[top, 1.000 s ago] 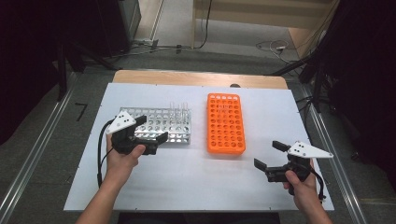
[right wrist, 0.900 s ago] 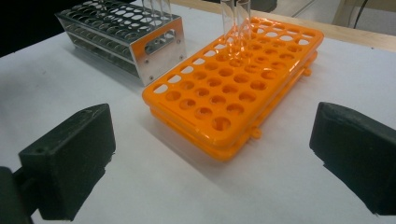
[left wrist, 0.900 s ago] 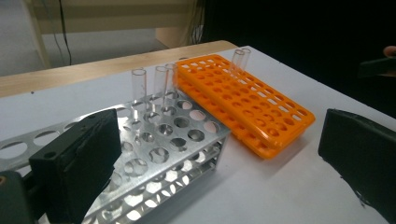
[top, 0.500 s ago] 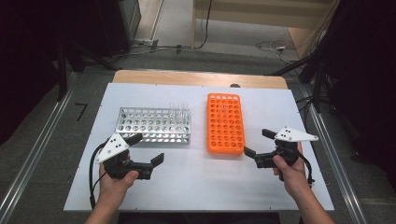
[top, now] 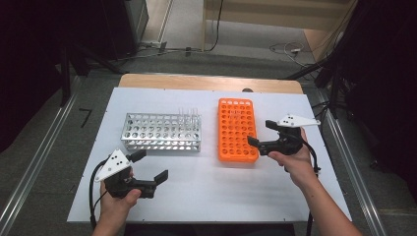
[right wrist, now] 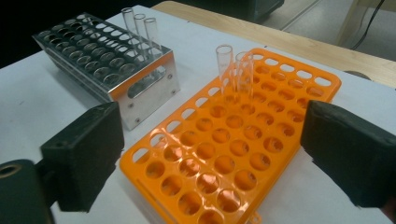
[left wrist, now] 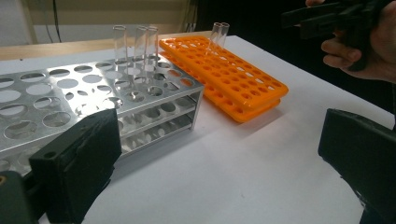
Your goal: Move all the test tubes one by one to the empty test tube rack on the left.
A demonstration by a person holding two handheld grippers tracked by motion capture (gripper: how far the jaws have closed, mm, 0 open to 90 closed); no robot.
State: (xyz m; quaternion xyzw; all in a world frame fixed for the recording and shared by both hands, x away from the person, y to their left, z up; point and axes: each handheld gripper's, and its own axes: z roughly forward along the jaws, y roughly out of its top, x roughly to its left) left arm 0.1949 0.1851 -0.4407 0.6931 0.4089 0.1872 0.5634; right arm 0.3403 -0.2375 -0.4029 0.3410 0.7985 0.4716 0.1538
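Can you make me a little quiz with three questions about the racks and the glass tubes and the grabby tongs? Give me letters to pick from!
1. Where is the orange rack?
A. Right of the metal rack
B. On top of it
C. On the floor

2. How many glass tubes stand in the metal rack?
A. None
B. Three
C. Ten

3. What do the right tongs hold?
A. A tube
B. The orange rack
C. Nothing

Answers: 1 A, the high view shows them side by side on the table. 2 B, three tubes rise at one end of it. 3 C, the jaws stand apart above the orange rack with nothing between them.
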